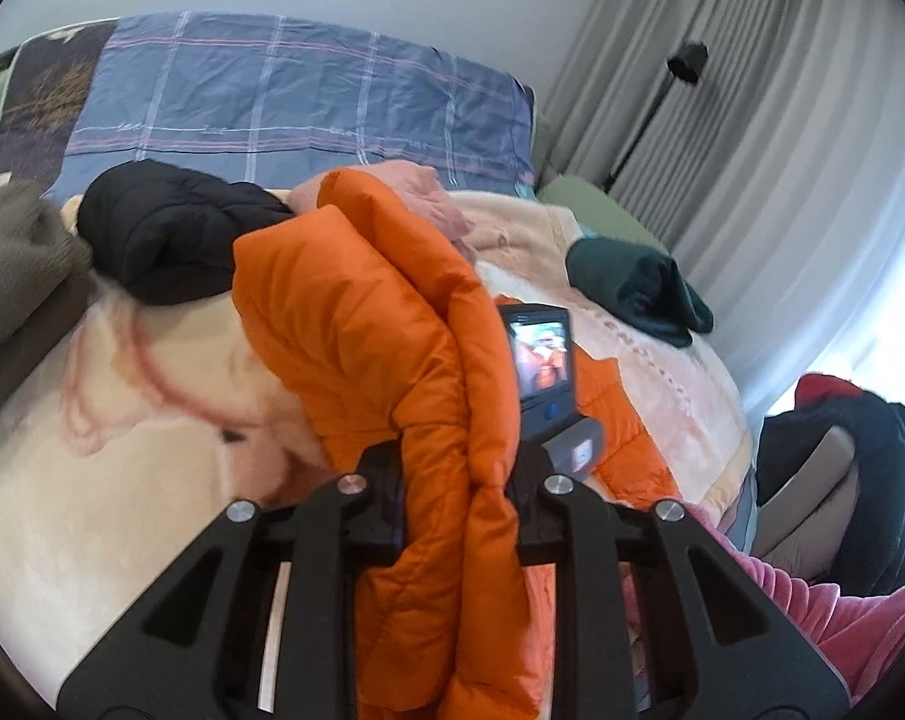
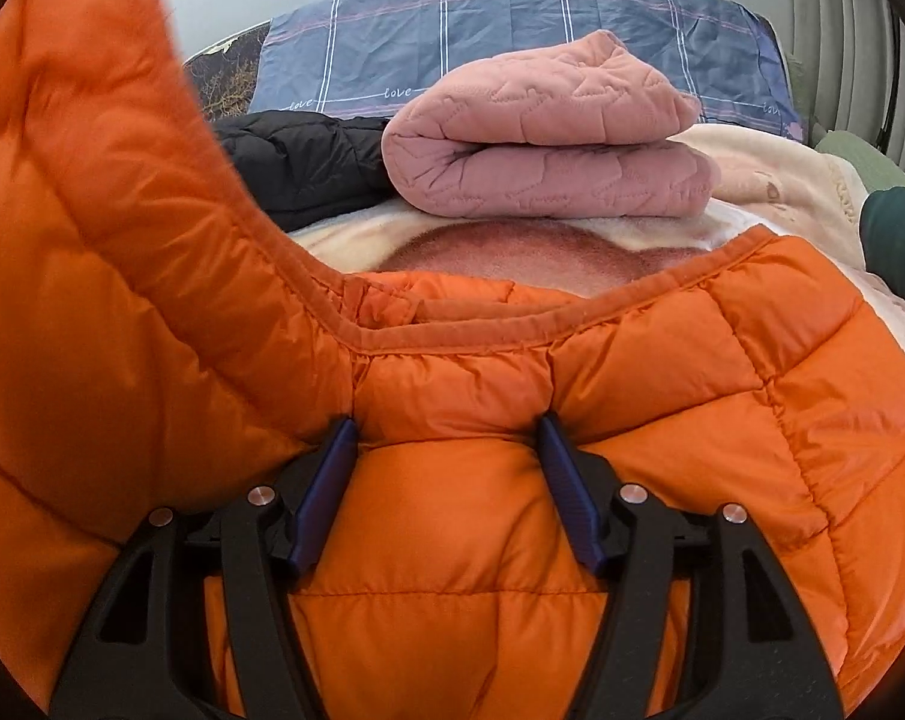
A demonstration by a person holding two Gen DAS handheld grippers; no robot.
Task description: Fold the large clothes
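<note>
**Orange jacket half lifted, one side pinned**

Pale blanket (image 1: 92, 528) is covering the bed, with a plaid duvet (image 1: 308, 96) lying beyond both tongs and grey curtains (image 1: 752, 90) hanging off to the left tongs' right. Ahead of the right tongs, a folded pink quilt (image 2: 548, 144) is sitting beside a black jacket (image 2: 308, 162); a dark green garment (image 1: 638, 291) is resting further right.

The left tongs (image 1: 461, 516) are gripping narrow on a bunched fold of the orange jacket (image 1: 356, 324), which is rising straight up out of their jaws and draping forward. The right tongs (image 2: 446, 480) are standing wide, pressing down into the jacket's puffy body just behind its neckline, fingers (image 2: 326, 480) flanking a padded panel without clamping it. The jacket's lower body is lying flat under and around them.

Risks from here:
- The slick shell is probably slipping easily; a thick bunch in a narrow pinch may be working loose as it is swinging over.
- With the right tongs only pressing, the whole jacket may be dragging along and skewing the fold.
- Carried too far forward, the sleeve may be knocking the pink quilt.
</note>
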